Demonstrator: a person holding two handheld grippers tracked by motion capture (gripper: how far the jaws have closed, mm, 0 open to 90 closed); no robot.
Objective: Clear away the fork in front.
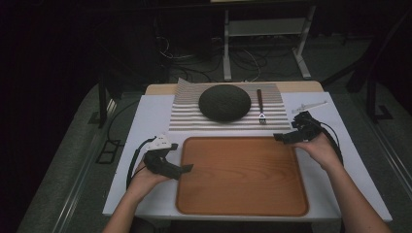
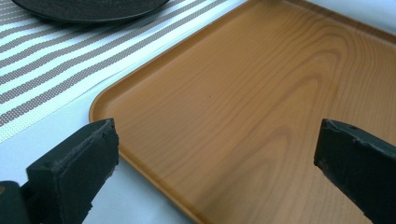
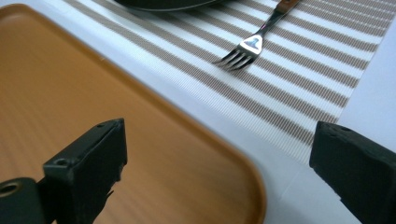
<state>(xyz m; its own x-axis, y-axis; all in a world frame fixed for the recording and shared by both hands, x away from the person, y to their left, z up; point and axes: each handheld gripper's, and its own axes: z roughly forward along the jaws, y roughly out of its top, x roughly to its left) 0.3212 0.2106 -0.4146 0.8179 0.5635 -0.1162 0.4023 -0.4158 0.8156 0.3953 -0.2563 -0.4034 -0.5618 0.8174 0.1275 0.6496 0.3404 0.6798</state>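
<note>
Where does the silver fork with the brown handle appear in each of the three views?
High view: the silver fork with the brown handle lies on the striped placemat, right of the dark round plate, tines toward the person.
Left gripper view: the fork is not in it.
Right gripper view: the fork is at top centre, tines pointing lower left.
Shared landmark: the wooden tray, beside the striped placemat.

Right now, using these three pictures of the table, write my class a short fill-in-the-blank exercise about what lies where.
1. The wooden tray holds ____ at all.
2. The fork lies on the ____ placemat.
3. On that placemat, the fork lies to the ____ of the dark plate in the high view.
4. The left gripper and the right gripper both have their jaws ____.

Missing words: nothing; striped; right; open
</note>
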